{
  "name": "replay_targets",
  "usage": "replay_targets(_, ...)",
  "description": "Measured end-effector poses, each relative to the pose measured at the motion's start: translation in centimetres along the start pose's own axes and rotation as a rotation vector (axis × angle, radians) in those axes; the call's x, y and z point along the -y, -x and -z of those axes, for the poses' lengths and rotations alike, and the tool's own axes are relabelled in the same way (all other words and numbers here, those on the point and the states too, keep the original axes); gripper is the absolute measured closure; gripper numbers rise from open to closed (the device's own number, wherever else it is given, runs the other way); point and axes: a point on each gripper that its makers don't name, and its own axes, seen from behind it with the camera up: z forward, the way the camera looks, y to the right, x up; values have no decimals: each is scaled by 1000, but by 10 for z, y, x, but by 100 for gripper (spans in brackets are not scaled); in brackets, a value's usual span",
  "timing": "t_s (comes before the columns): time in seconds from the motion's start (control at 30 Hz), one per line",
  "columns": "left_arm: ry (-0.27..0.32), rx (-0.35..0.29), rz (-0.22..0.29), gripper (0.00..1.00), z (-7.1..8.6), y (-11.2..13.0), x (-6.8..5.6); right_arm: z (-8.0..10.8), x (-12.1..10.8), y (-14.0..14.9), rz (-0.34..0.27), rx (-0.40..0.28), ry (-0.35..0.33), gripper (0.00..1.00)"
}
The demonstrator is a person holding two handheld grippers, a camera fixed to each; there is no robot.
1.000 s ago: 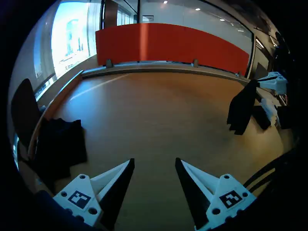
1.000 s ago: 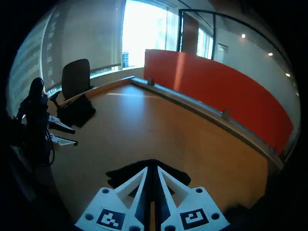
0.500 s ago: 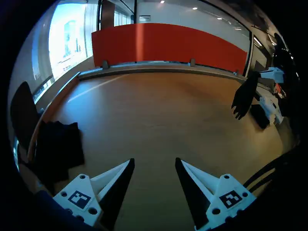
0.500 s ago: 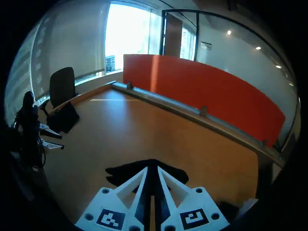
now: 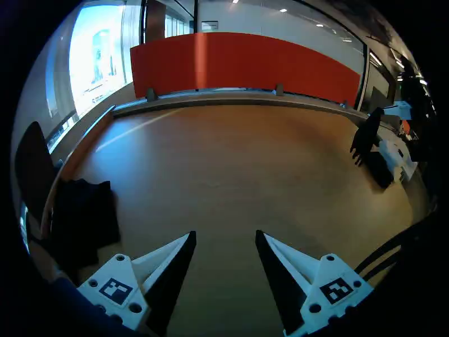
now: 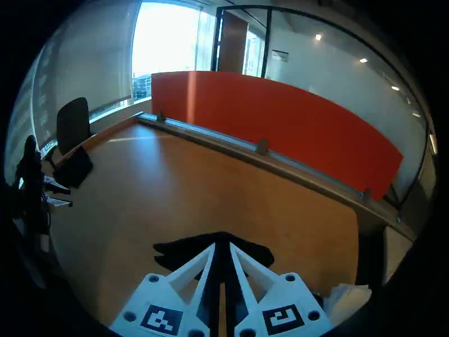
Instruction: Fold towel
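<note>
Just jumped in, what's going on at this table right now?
A person works with two handheld grippers over a wooden table. The right gripper is shut on a dark towel, which in the left gripper view appears to hang from it. The left gripper is open and holds nothing, over bare tabletop. Another dark cloth lies by the table's edge. No fold is visible yet.
</note>
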Motion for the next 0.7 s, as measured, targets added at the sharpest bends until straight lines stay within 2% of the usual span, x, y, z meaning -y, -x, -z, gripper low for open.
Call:
replay_targets(0.37,-3,10,-13,22,-1,0,-6,7,-70,6,-40,22,72,95)
replay_targets(0.7,-18,17,-16,23,1,1,-7,9,-120,11,-63,49,119,95)
